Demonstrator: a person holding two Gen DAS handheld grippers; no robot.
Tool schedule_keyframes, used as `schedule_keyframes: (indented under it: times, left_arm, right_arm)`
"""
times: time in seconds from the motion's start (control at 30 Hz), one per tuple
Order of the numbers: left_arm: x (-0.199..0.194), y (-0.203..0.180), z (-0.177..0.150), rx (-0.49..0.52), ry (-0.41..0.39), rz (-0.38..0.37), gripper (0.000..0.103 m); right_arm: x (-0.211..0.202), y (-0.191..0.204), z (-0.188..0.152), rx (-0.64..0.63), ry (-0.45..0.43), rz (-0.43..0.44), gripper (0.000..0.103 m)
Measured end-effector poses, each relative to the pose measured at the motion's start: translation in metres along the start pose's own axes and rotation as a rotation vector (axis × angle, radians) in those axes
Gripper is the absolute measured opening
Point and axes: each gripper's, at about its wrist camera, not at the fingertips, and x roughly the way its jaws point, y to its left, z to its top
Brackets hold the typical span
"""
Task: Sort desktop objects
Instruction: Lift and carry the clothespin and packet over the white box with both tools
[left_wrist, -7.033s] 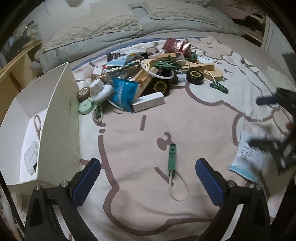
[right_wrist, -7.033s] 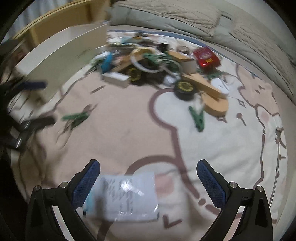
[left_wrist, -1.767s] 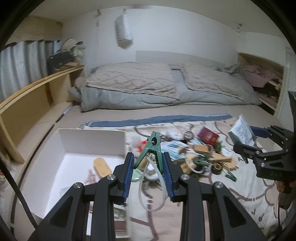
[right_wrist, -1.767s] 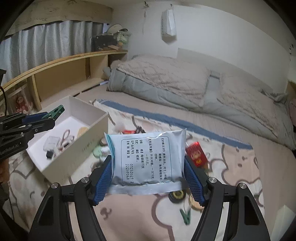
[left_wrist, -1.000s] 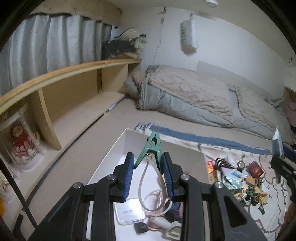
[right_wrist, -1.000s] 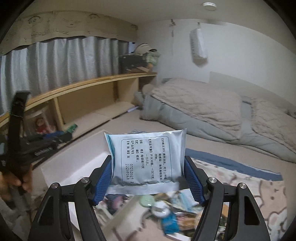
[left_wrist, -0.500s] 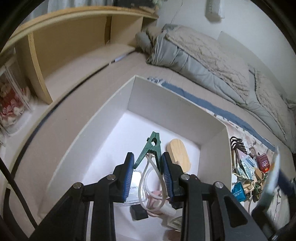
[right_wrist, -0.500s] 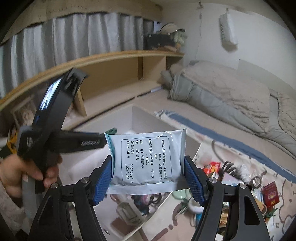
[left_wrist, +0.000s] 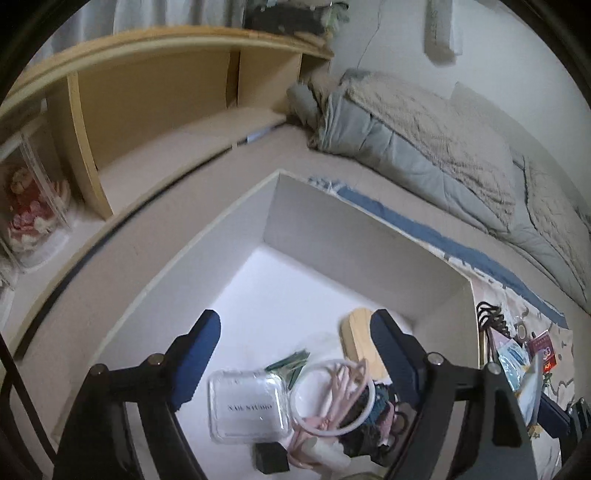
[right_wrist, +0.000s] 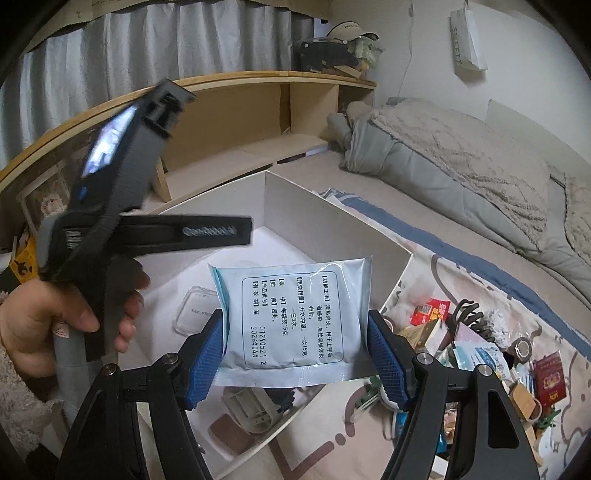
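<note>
Now left hand-held gripper (left_wrist: 291, 350) jaws just opened, empty, green clip (left_wrist: 290, 365) dropped into white box (left_wrist: 354, 236), right hand-held gripper (right_wrist: 295, 354) clamping sachet (right_wrist: 291, 317) as before.

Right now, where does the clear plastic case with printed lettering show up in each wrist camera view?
Left wrist view: clear plastic case lies on the white box's floor, low centre, between the open jaws.
Right wrist view: only the case's corner shows, left of centre, partly hidden behind the held sachet.
Shared landmark: the far inside corner of the white box.
</note>
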Motion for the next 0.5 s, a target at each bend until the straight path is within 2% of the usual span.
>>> schedule_keyframes:
  times: [0.27, 0.5]
  left_arm:
    - [-0.016, 0.014, 0.004, 0.007, -0.053, 0.014, 0.083]
    - [-0.051, 0.023, 0.004, 0.057, -0.147, 0.032, 0.083]
  right_arm:
    - [0.01, -0.005, 0.0, 0.036, 0.012, 0.019, 0.074]
    - [0.019, -0.002, 0.004, 0.019, 0.015, 0.029, 0.074]
